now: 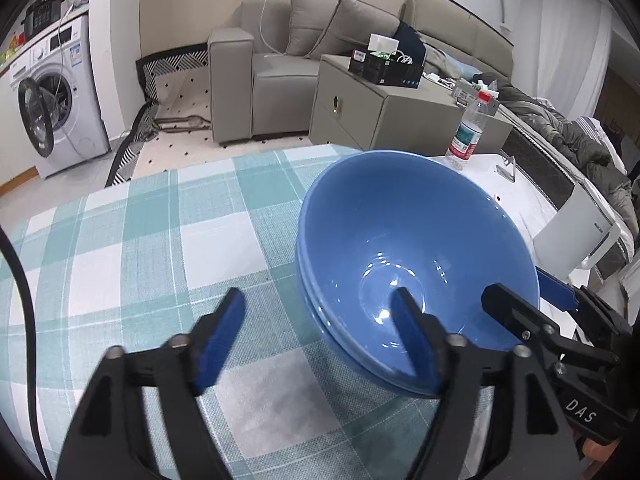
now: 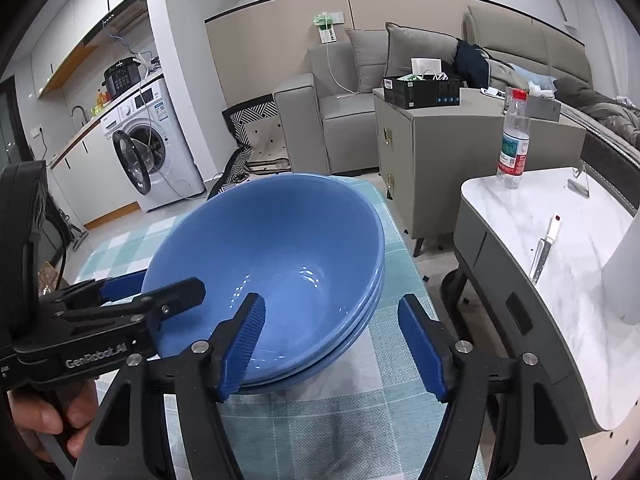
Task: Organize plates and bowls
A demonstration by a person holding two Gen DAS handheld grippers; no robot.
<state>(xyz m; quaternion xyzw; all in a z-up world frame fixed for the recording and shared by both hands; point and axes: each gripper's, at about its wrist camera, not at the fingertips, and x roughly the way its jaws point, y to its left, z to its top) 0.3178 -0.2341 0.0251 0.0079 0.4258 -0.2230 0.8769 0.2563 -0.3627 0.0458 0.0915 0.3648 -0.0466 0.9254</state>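
A stack of blue bowls (image 1: 416, 248) sits on the teal checked tablecloth (image 1: 140, 248); it also shows in the right wrist view (image 2: 280, 248). My left gripper (image 1: 320, 336) is open, with its right finger inside the top bowl and its left finger outside, above the cloth. My right gripper (image 2: 332, 344) is open, with its left finger inside the bowl and its right finger outside the rim. Each gripper shows in the other's view, the right one at the bowl's right (image 1: 532, 312), the left one at the bowl's left (image 2: 152, 296). No plates are in view.
A white marble side table (image 2: 560, 240) stands right of the cloth, with a water bottle (image 2: 514, 136), a knife (image 2: 544, 248) and a white appliance (image 1: 576, 236). A grey cabinet (image 2: 440, 140), sofa (image 1: 280, 64) and washing machine (image 1: 56, 92) lie beyond.
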